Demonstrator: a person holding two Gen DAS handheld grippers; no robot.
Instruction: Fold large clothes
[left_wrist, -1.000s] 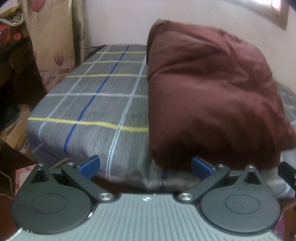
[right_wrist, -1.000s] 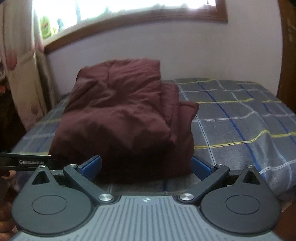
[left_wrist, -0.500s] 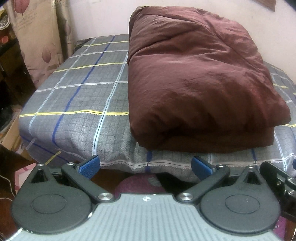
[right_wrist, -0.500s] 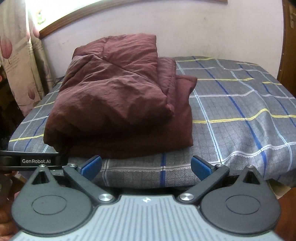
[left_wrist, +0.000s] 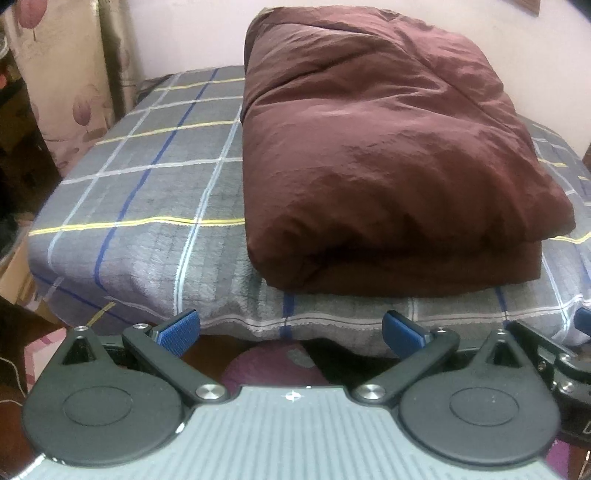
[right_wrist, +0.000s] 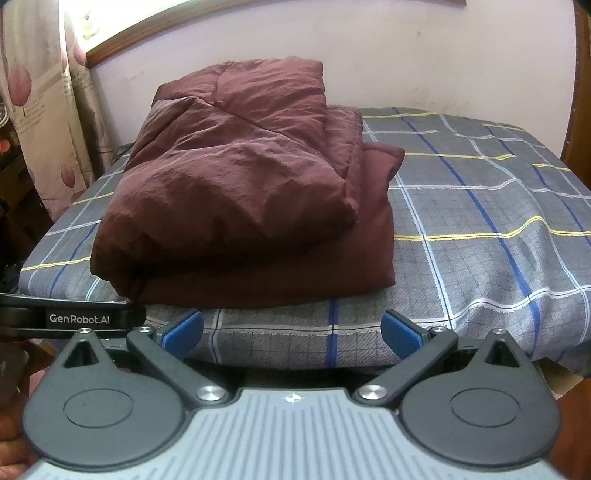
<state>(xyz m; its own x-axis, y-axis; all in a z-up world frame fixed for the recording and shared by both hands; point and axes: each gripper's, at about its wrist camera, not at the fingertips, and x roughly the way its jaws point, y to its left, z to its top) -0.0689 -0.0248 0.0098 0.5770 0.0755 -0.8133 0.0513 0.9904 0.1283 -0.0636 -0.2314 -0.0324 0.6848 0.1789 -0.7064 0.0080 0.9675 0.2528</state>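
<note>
A large maroon quilted garment lies folded in a thick stack on the bed, near its front edge. It also shows in the right wrist view, with the top fold smaller than the layer under it. My left gripper is open and empty, just off the bed's front edge, below the stack. My right gripper is open and empty at the same edge, to the stack's right. Neither touches the garment.
The bed has a grey plaid sheet with blue, white and yellow lines. A floral curtain hangs at the left. A wall stands behind the bed, with a wooden window sill. The left gripper's body shows beside mine.
Both grippers have pulled back from the folded stack to the bed's front edge and stayed open. The garment lies still on the bed.
</note>
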